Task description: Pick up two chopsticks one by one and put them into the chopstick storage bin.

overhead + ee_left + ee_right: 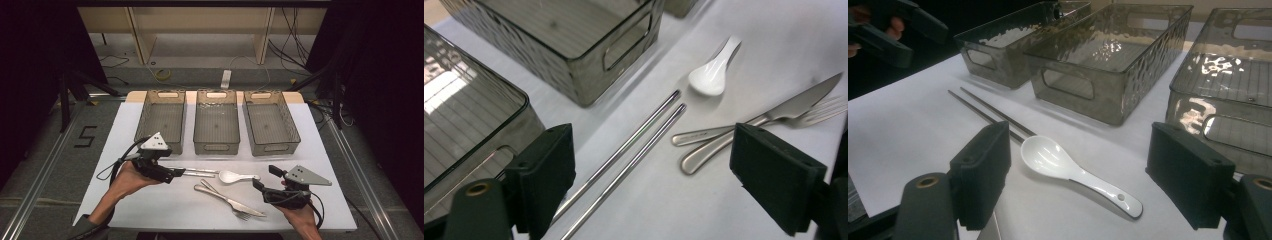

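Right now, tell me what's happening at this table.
A person holds a claw in each hand over a white table. The left claw, open, hovers at the pair of thin metal chopsticks; the right claw, open, faces the white ceramic spoon. A steel knife and fork lie crossed. Three smoky plastic bins sit empty.

The metal chopsticks [196,173] are a slim, shiny pair lying flat and parallel on the white table [125,125], nearly touching along their length; their tips point toward 3 o'clock, ending just short of the white spoon [237,176]; the spoon lies flat, bowl up, its bowl toward 9 o'clock and handle toward 3 o'clock.
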